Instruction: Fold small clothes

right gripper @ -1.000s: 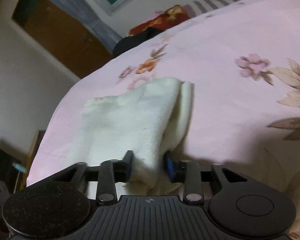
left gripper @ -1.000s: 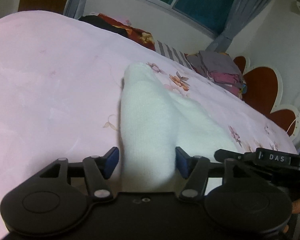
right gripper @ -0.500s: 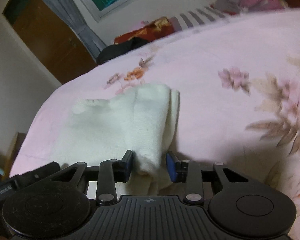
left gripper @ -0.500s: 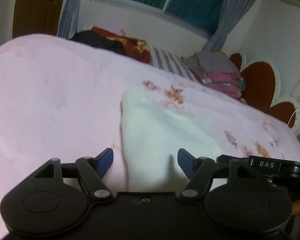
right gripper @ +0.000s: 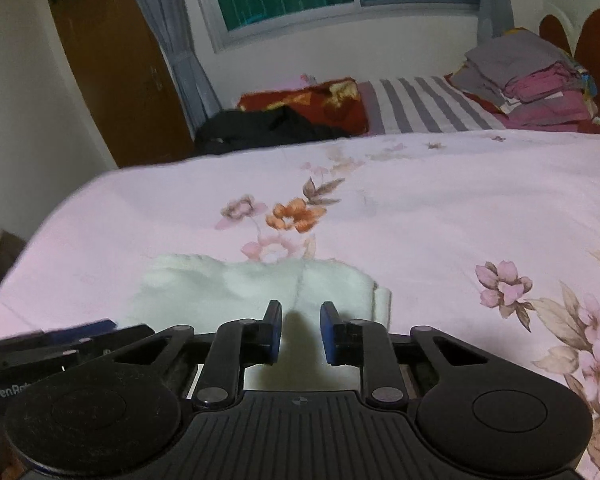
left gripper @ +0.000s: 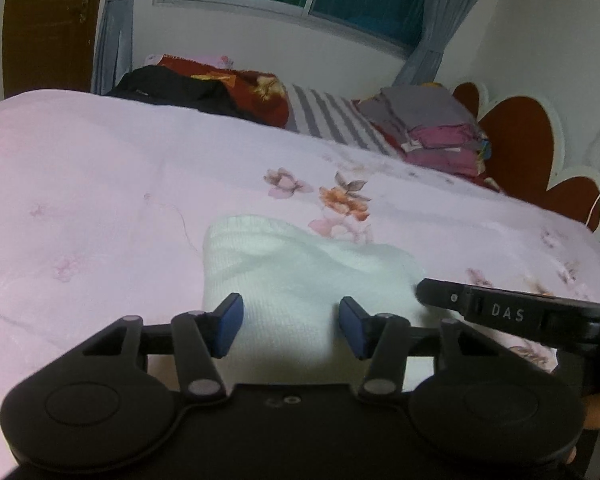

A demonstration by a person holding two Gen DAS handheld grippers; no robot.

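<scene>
- The white knitted garment (left gripper: 300,272) lies folded on the pink flowered bedspread (left gripper: 100,200), close to the bed's near edge; we judge it was laid there so both tools reach it without leaning across
- The left gripper (left gripper: 290,326) stands half wide, its jaws having just been closing; the cloth shows between the pads but they do not press it
- The right gripper (right gripper: 302,332) is narrowed to a slim gap, its jaws also just closing; we see only shadow and cloth beyond the gap, nothing pinched
- We judge the fold is set down and both tools hang clear of it
- The right view alone shows the doubled layers at the garment's right end; the left view alone shows its rounded far corner
- The pile of folded clothes (right gripper: 532,76) sits at the bed's far right corner
</scene>
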